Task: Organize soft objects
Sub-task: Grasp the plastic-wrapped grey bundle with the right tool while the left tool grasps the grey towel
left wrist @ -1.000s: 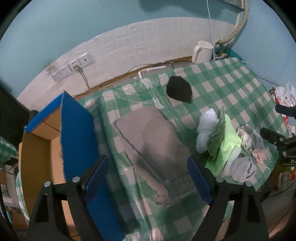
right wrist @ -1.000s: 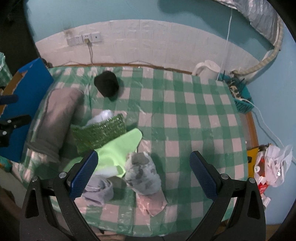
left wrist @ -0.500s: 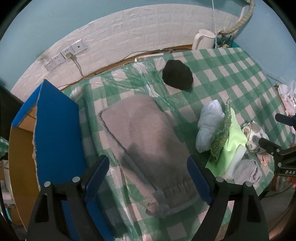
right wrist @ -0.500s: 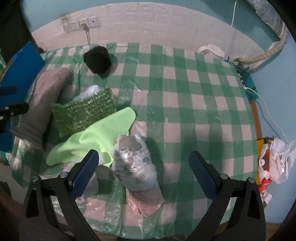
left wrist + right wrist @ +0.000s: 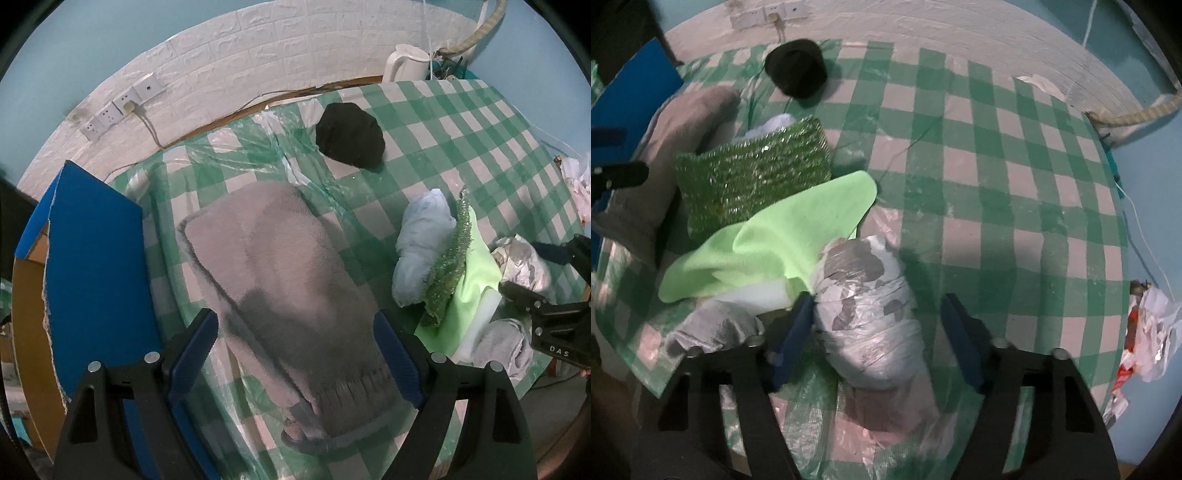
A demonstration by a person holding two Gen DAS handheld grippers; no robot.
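Right wrist view: right tongs [image 5: 877, 328] closing around the grey-patched wrapped bundle [image 5: 866, 314], right pad not yet touching.
Left tongs [image 5: 295, 354] spread wide over the grey fleece [image 5: 280, 295]; green cloth [image 5: 772, 243] just left, on the table [image 5: 997, 206].

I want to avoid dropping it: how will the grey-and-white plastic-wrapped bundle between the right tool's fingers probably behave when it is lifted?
The plastic-wrapped bundle looks wrinkled and puffy, so it will probably squash rather than stay stiff. Its shiny film may be slippery against the right tool, whose jaws have just been closing around it. Being rounded, it could roll on the checked tablecloth if pushed.
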